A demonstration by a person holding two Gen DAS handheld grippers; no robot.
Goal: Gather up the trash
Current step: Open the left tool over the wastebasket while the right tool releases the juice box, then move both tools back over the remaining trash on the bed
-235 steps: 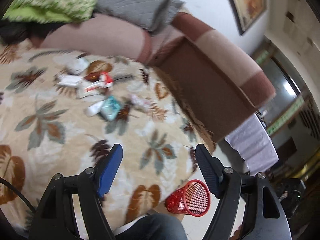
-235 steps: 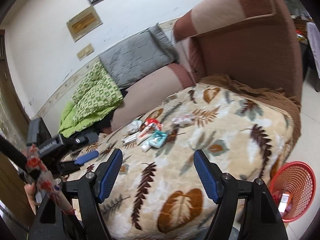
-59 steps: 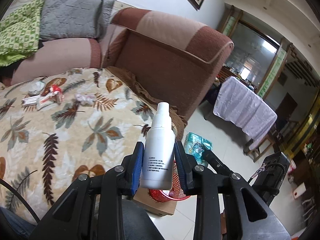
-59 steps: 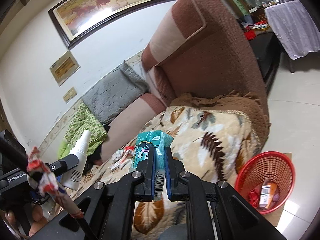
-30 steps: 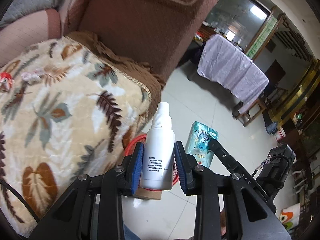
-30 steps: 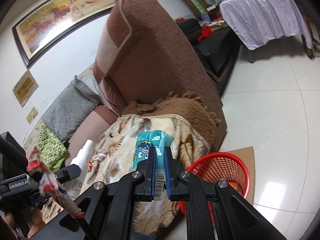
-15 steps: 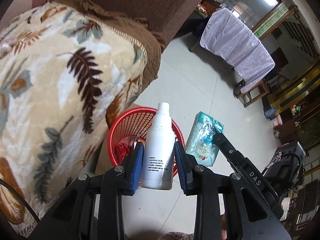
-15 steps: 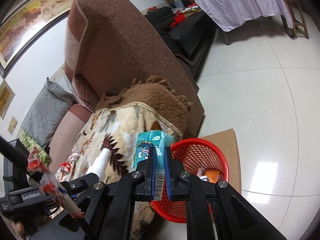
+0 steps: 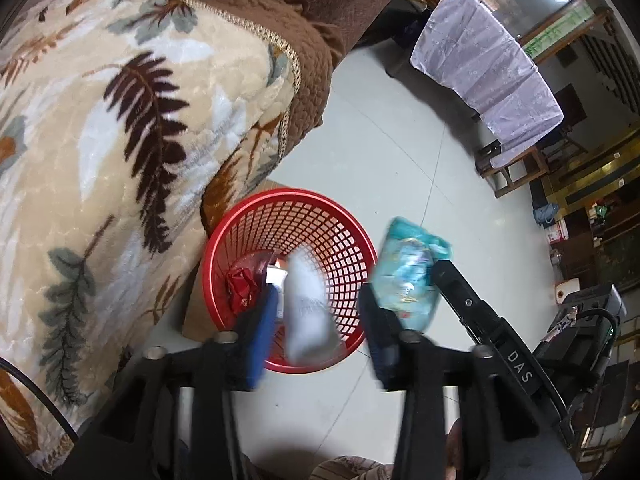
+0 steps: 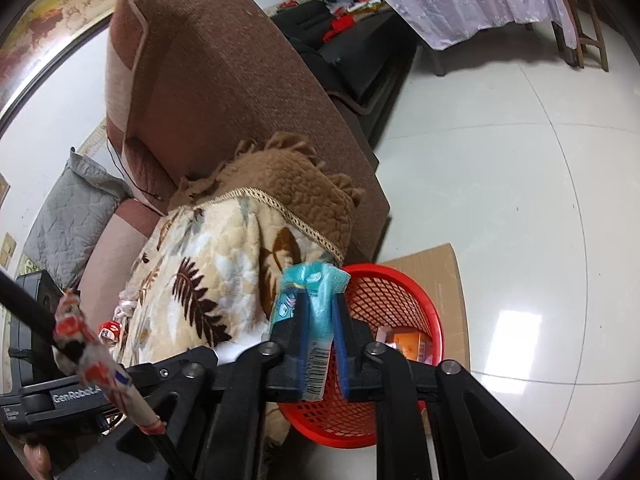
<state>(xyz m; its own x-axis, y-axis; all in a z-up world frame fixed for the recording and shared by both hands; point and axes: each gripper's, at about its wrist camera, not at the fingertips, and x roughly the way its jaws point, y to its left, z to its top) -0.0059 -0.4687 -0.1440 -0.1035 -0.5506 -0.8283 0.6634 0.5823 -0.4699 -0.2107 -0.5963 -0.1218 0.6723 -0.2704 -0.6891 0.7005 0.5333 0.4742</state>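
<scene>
My left gripper (image 9: pixel 318 332) is open above the red mesh basket (image 9: pixel 288 200). The white spray bottle (image 9: pixel 306 312) is blurred and loose between the spread blue fingers (image 9: pixel 260 332), tilted over the basket's mouth. My right gripper (image 10: pixel 320 326) is shut on a teal snack packet (image 10: pixel 312 280), which it holds upright over the basket's near rim (image 10: pixel 400 276). In the left wrist view the same packet (image 9: pixel 408 280) hangs just right of the basket. Inside the basket lie a crumpled red wrapper (image 9: pixel 242 288) and an orange box (image 10: pixel 408 340).
The basket stands on a cardboard sheet (image 10: pixel 436 264) on pale floor tiles (image 9: pixel 384 152). A leaf-patterned blanket (image 9: pixel 120 128) over the brown sofa (image 10: pixel 224 92) hangs against the basket's left side. A table under a lilac cloth (image 9: pixel 488 60) stands farther off.
The left jaws have opened and the white bottle has slipped free, tilting down toward the basket. Both grippers have come lower over the basket. The right gripper still holds the packet.
</scene>
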